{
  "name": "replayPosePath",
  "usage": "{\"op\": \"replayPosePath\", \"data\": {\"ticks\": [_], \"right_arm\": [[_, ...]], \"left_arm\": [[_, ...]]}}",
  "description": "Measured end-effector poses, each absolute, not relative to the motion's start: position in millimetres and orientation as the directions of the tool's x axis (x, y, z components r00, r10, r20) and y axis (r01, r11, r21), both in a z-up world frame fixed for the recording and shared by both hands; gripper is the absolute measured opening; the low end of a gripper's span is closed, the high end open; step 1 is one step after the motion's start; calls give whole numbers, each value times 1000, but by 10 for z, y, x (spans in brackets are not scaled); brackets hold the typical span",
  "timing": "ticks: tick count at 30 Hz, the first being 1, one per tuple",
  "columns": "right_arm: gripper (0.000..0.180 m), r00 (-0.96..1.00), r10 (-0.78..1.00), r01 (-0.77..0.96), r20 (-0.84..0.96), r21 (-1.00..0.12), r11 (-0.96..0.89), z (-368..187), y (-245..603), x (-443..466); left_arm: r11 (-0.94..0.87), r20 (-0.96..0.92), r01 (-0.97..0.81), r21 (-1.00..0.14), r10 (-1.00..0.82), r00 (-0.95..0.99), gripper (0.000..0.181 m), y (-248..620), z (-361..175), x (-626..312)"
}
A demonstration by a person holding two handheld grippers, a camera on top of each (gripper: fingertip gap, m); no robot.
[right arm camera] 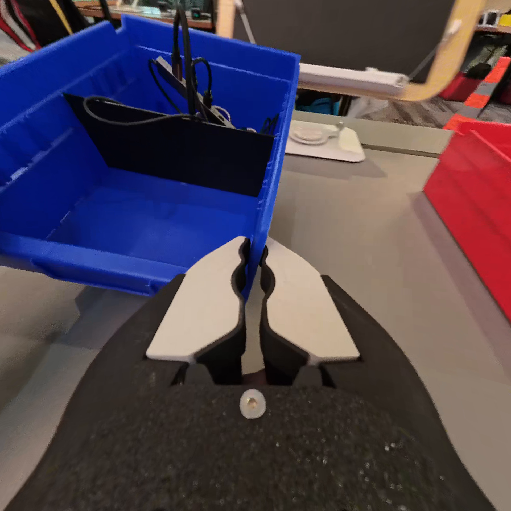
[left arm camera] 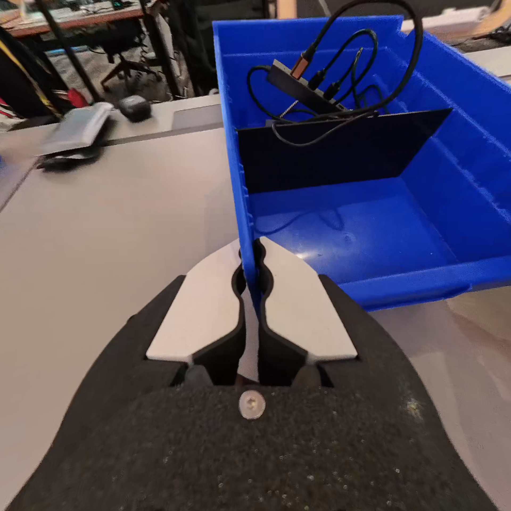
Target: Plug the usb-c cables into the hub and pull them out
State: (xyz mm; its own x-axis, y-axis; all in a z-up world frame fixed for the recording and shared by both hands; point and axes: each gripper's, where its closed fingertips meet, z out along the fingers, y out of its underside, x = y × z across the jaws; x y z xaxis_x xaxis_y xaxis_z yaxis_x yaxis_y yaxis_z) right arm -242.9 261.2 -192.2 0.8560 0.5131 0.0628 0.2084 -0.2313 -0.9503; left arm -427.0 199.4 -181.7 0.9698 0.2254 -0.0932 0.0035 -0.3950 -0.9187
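Observation:
A blue bin (left arm camera: 456,116) stands on the grey table, split by a black divider (left arm camera: 331,154). Its far compartment holds a dark hub (left arm camera: 304,85) with several black cables (left arm camera: 367,55) plugged in, one with a copper-coloured plug (left arm camera: 300,65). My left gripper (left arm camera: 250,249) is shut on the bin's left wall near the front corner. My right gripper (right arm camera: 255,249) is shut on the bin's right wall (right arm camera: 272,177) near its front corner. The hub (right arm camera: 190,88) and the cables (right arm camera: 188,69) also show in the right wrist view, behind the divider (right arm camera: 179,154). The near compartment holds nothing.
A red bin (right arm camera: 475,193) stands on the table to the right. A white tray with pale items (right arm camera: 326,143) lies behind the blue bin on the right. A grey flat object (left arm camera: 77,130) and a dark mouse-like thing (left arm camera: 135,106) lie at the far left. Across from one pair of fingers to the other is roughly 20 cm.

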Motion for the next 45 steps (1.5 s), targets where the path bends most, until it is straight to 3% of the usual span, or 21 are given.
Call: {"op": "replayPosePath", "data": {"ticks": [7, 15, 20, 26, 29, 33, 35, 37, 41, 45], "right_arm": [[6, 780, 608, 341, 146, -915, -217, -2184, 2432, -3334], [7, 716, 693, 318, 80, -922, -221, -2212, 2361, -3428], [16, 521, 851, 384, 70, -909, -160, -2183, 2142, -3245], [13, 265, 964, 412, 23, -906, -92, -2167, 1867, -2492], [16, 332, 942, 370, -41, -913, -170, -2163, 2087, -1902], [24, 640, 768, 224, -12, -953, -202, -2034, 2743, -854], [25, 693, 720, 140, -46, -971, -196, -1882, 2905, -411], [27, 758, 648, 62, -74, -981, -184, -1736, 3096, 12], [28, 831, 511, -93, -221, -960, -264, -1731, 3433, 690], [25, 868, 409, -141, -280, -931, -338, -1921, 3628, 1050]], "left_arm": [[-433, -56, 83, -897, 299, 953, 2, 1675, -2102, -5134], [-454, -14, 131, -881, 302, 953, 3, 1644, -2219, -5217], [-414, 17, 155, -897, 319, 948, 3, 1641, -2207, -5228], [-389, 32, 164, -906, 323, 946, 3, 1638, -2204, -5238], [-380, 54, 190, -905, 341, 939, 2, 1644, -2203, -5271], [-394, 38, 181, -901, 344, 938, 2, 1605, -2204, -5265], [-383, 35, 215, -898, 425, 904, 20, 1476, -2136, -5324], [-230, 146, 293, -928, 500, 854, 28, 1299, -1864, -5327], [-13, 289, 340, -940, 497, 818, 21, 1004, -1511, -5022], [-199, 203, 278, -940, 331, 921, 20, 1099, -1825, -4360]]}}
